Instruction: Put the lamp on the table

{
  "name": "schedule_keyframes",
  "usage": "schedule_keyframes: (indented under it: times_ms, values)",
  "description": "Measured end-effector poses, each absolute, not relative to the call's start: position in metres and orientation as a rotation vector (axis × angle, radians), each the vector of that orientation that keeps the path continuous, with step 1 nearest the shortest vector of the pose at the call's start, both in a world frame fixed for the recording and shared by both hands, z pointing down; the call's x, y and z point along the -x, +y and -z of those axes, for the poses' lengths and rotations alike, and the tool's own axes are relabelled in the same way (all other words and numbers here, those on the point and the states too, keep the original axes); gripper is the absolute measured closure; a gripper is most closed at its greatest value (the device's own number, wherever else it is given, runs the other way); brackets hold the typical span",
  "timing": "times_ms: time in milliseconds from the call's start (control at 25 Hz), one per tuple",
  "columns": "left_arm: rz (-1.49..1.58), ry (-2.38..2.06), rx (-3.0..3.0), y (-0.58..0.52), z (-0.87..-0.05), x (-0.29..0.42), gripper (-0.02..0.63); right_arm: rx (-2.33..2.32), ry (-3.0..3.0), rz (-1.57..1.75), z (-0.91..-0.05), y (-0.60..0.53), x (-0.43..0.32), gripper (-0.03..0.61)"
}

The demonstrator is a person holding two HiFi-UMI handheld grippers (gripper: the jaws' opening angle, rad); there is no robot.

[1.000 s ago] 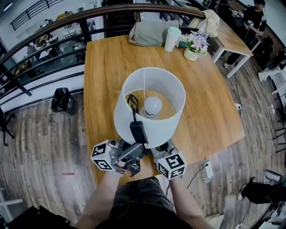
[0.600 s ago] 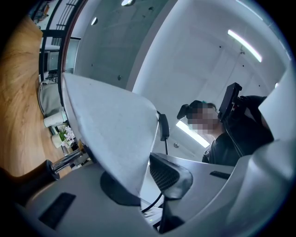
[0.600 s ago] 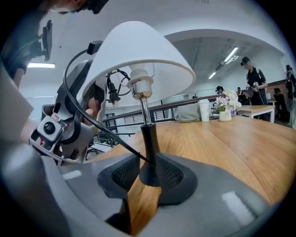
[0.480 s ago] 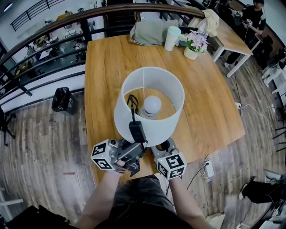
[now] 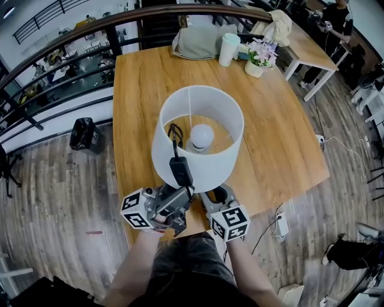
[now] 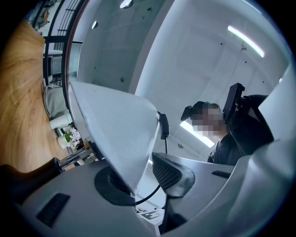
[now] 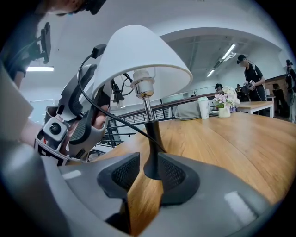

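- Left gripper (image 6: pixel 141 180) jaws have just been opening and stand wider than a second ago. The lamp (image 5: pixel 198 165) keeps its place on the table (image 5: pixel 276 144).
- Far left in the head view, a black bin (image 5: pixel 82 133) is on the floor, well apart from the table.
- The left gripper is at the table's near edge and points up at the shade (image 6: pixel 115 125).
- The shade's lower rim is between its jaws. The right pad (image 6: pixel 172 172) is clear of the shade, so there is no clamp and the jaws are part open.
- A black cord (image 5: pixel 174 135) with a switch (image 5: pixel 180 171) hangs over the shade's near rim, just above the left gripper.
- The lamp stands upright on the table near the near edge, with the bulb (image 5: pixel 201 137) visible down inside the shade.
- The right gripper (image 7: pixel 148 173) is just right of the left one, low at the lamp's foot.
- Its jaws are moderately apart on either side of the black stem (image 7: pixel 151 148). A strip of table shows between the left pad and the stem, so it is not gripping. I can't tell whether the right pad touches the stem.
- At the far end of the table, right of centre, a white cup (image 5: pixel 228 49) stands with potted flowers (image 5: pixel 259 57) just beside it.
- Far right at the top, a person (image 5: pixel 336 18) stands beyond a second table.
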State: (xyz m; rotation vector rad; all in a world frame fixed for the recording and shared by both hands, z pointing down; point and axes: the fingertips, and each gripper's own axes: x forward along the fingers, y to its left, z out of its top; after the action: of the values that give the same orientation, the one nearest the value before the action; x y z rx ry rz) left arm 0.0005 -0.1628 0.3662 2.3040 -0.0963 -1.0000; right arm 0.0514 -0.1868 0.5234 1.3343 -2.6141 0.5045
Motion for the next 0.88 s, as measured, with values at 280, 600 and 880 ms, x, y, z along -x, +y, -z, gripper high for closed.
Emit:
schedule_keyframes:
  times_ms: [280,600,880]
  values:
    - [0.994,-0.126,-2.283,-0.159,-0.371,0.004,0.508,-1.326,-2.637,-0.495,-0.516,-0.182,-0.045,0.460]
    - [0.936,-0.163,-2.269,-0.160,-0.382,0.002,0.494,-1.310,-2.661,-0.498,-0.513,-0.177,-0.038,0.462]
    - [0.901,-0.173,-2.256,-0.158,-0.395,0.002,0.463,-1.310,-2.659,-0.511,-0.517,-0.175,-0.038,0.463]
